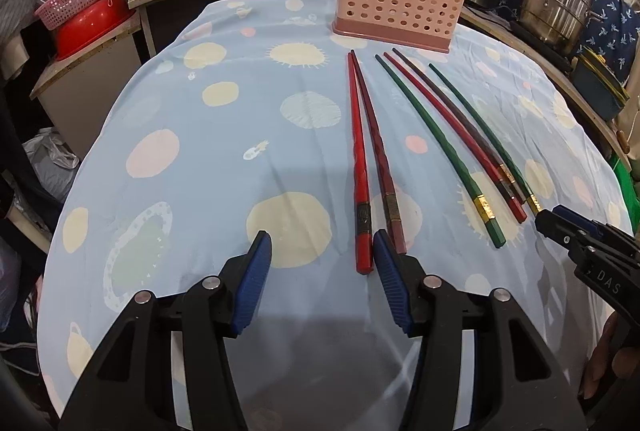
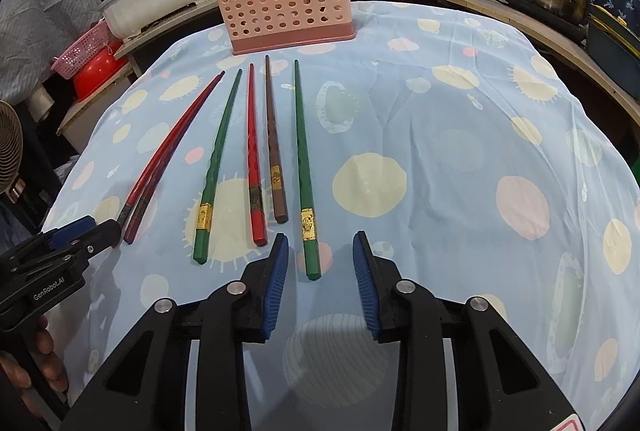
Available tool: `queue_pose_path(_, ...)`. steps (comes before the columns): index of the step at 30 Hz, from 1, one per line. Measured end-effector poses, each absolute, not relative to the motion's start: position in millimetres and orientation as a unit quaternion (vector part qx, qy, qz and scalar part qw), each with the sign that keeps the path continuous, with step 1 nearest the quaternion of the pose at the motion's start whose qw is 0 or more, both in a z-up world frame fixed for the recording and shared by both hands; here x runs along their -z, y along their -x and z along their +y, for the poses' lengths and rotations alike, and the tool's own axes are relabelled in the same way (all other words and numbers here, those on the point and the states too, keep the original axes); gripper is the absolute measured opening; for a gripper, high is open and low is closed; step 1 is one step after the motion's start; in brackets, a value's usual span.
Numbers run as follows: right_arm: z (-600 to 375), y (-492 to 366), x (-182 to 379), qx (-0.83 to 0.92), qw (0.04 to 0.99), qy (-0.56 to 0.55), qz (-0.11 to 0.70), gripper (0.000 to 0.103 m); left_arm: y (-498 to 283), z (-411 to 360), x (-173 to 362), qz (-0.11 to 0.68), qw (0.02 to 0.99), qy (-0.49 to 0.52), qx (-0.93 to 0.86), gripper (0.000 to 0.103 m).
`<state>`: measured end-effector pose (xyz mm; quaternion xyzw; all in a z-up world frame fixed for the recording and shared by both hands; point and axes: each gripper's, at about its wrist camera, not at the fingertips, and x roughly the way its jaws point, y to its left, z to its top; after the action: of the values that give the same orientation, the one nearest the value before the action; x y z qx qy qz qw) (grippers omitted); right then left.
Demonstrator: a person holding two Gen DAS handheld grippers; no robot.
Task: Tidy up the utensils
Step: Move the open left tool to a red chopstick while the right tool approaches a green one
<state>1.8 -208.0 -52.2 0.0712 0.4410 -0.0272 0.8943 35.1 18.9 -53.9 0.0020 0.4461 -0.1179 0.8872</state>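
Six chopsticks lie on the cloth-covered counter (image 2: 440, 135) in front of the pink holder (image 2: 286, 11), each with its long axis running toward the holder, thin tip nearest it and thick butt toward the person. From the left: a red chopstick (image 1: 359, 167) and a dark red chopstick (image 1: 378, 159) whose tips touch and whose butts fan apart; then a green chopstick (image 2: 216, 167), a second red one (image 2: 254, 159), a brown chopstick (image 2: 274, 143) and a second green chopstick (image 2: 305, 175). That makes two red, two green, one dark red and one brown.

The left tool (image 1: 322, 251) is spread, empty, just left of the first red butt. The right tool (image 2: 320, 255) is spread around the rightmost green butt, pads not touching it.
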Motion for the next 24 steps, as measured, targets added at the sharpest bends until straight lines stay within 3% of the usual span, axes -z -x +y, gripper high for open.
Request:
queue_pose_path(11, -208, -10, 55, 0.028, 0.894, -0.068, 0.443, 0.018, -47, 17, 56, 0.441, 0.891, -0.009, 0.107, 0.038)
queue_pose_path(17, -207, -12, 55, 0.026, 0.894, -0.064, 0.443, 0.009, -50, 21, 56, 0.439, 0.892, 0.002, 0.109, 0.024)
queue_pose_path(22, -210, -12, 55, 0.025, 0.894, -0.069, 0.441, 0.008, -50, 23, 55, 0.441, 0.890, 0.008, 0.118, 0.010)
queue_pose_path(24, -209, -11, 54, 0.025, 0.895, -0.072, 0.440, 0.008, -49, 23, 55, 0.441, 0.889, 0.009, 0.119, 0.009)
